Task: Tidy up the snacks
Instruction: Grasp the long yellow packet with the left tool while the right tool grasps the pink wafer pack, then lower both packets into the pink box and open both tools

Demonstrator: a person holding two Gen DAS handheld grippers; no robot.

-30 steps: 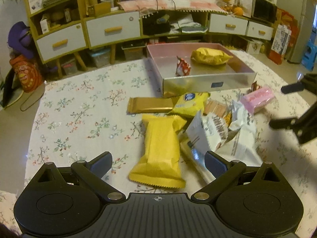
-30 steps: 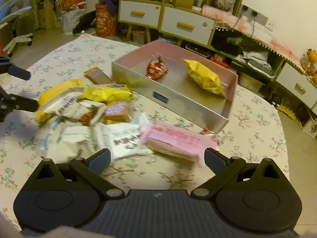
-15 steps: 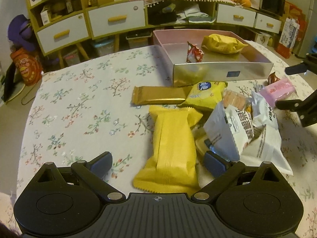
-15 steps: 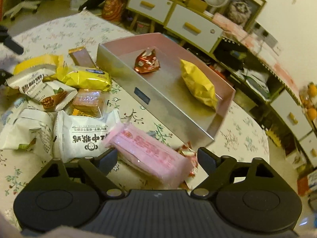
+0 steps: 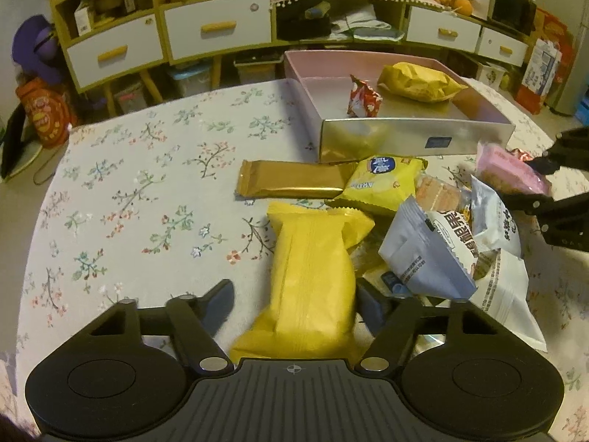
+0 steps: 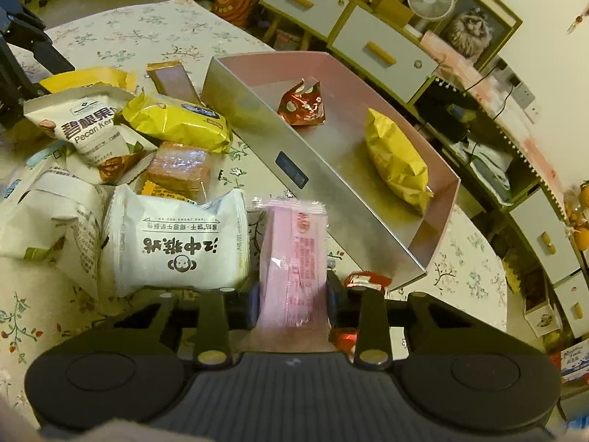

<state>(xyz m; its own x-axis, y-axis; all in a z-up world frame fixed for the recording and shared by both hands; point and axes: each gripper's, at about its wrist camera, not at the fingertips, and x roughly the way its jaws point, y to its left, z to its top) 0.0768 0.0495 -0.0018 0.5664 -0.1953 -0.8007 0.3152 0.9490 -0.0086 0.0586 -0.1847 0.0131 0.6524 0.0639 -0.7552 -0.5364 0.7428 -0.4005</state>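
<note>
My right gripper [image 6: 292, 304] is shut on a pink snack pack [image 6: 292, 258], just in front of the silver box [image 6: 257, 125]; the pack also shows in the left wrist view [image 5: 510, 173]. The box [image 5: 405, 136] holds a yellow bag [image 6: 395, 160] and a red snack [image 6: 302, 105]. My left gripper [image 5: 294, 304] is open, its jaws on either side of a long yellow pack [image 5: 313, 276], the right finger touching it. A pile of snacks lies between the grippers: a gold bar [image 5: 291, 184], a small yellow pack [image 5: 383, 180], white packs [image 6: 176, 243].
The flowered tablecloth [image 5: 147, 202] covers a round table. Drawer cabinets [image 5: 217, 33] and shelves stand beyond the far edge. A small red wrapper [image 6: 364, 280] lies beside my right gripper, against the box's corner.
My right gripper has closed on the pink pack, which now points straight ahead. My left gripper has moved forward around the long yellow pack and narrowed a little.
</note>
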